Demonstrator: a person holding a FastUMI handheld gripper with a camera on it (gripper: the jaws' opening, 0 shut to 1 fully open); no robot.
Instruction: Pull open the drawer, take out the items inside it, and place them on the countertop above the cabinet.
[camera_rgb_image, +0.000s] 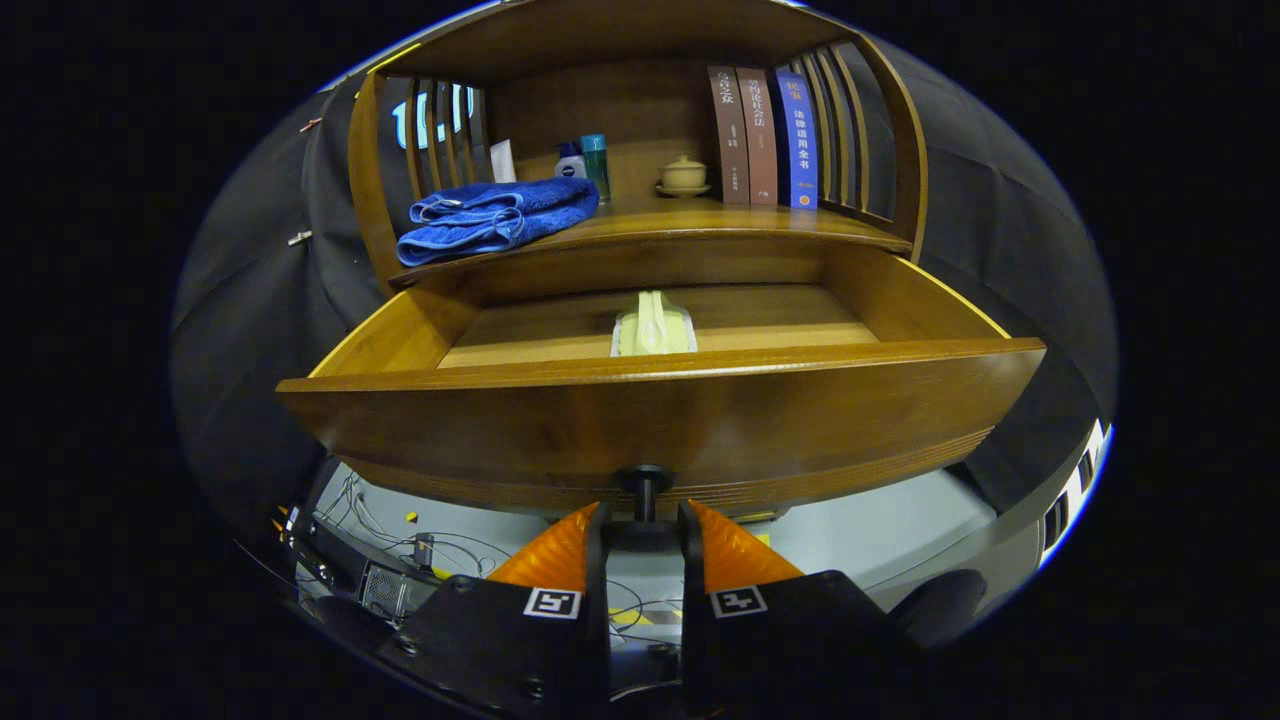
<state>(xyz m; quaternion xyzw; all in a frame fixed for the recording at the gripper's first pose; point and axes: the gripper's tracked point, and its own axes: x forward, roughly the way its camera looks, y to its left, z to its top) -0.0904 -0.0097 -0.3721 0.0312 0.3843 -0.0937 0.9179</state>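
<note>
The gripper (643, 520) is sitting low in front of the wooden drawer (660, 420), and its two fingers are pinching the dark knob (645, 488) that is sticking out from the middle of the drawer front, one finger pressing on each side of the knob's stem and head. The drawer is standing pulled well out of the cabinet, so its floor is showing from above. Inside it, a pale yellow-green brush with a handle (653, 326) is lying flat on the drawer floor, near the middle and close behind the front panel, beyond the fingers. Above the drawer the countertop (700, 222) is carrying several things: a folded blue towel (492, 216) is lying at its left side, partly hanging over the front edge; behind the towel two small bottles (584, 162) are standing upright side by side, a small lidded cup on a saucer (684, 176) is standing near the middle at the back, and three books (764, 136) are standing upright together at the right, touching one another. Slatted wooden sides are rising at both ends of the countertop. Below the drawer, cables and some equipment (385, 575) are lying on the pale floor (880, 530).
</note>
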